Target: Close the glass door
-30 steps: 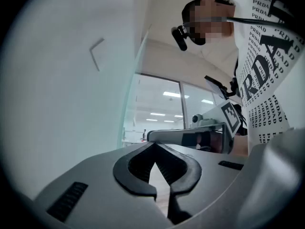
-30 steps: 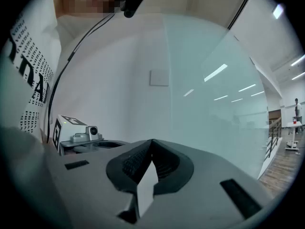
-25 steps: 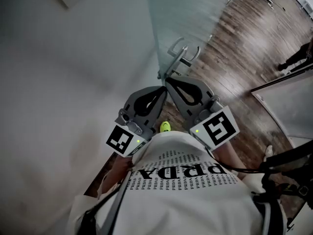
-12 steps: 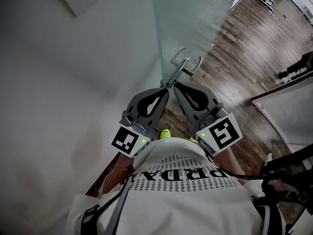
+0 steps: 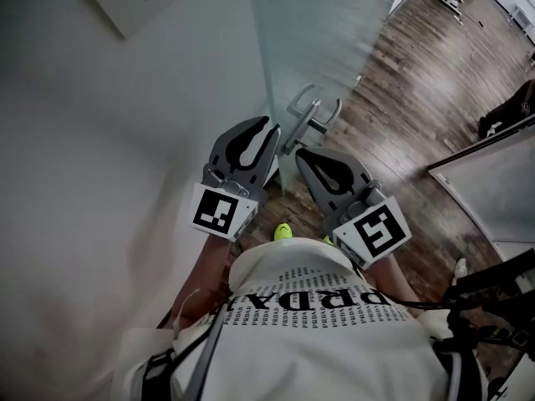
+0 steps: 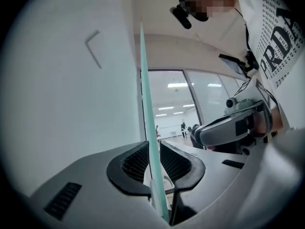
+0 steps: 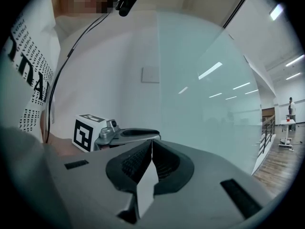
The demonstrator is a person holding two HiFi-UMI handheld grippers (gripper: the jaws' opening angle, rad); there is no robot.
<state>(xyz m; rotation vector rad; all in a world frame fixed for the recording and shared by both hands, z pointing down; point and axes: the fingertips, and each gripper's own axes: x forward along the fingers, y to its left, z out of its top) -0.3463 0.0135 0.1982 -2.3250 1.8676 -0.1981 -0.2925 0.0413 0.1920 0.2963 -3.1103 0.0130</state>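
Observation:
The glass door (image 5: 322,23) stands ajar, its free edge (image 5: 269,98) running down beside the white wall. A metal handle (image 5: 311,111) sits low on the pane. My left gripper (image 5: 269,132) is up at that edge. In the left gripper view the greenish glass edge (image 6: 148,128) runs between the two pads, and my left gripper (image 6: 153,159) is shut on it. My right gripper (image 5: 299,153) hangs just below the handle, apart from it. Its jaws (image 7: 151,144) meet at the tips with nothing held. The glass pane (image 7: 205,104) fills the right gripper view.
The white wall (image 5: 100,140) is close on the left, with a square wall plate (image 5: 134,2) high up. Wooden floor (image 5: 418,90) stretches beyond the door. A glass partition (image 5: 493,182) stands at the right. A person's legs (image 5: 506,111) show far right. My shoe (image 5: 283,232) is below the grippers.
My left gripper has risen and moved forward onto the door's edge. The right gripper has stayed below the handle and dropped back slightly.

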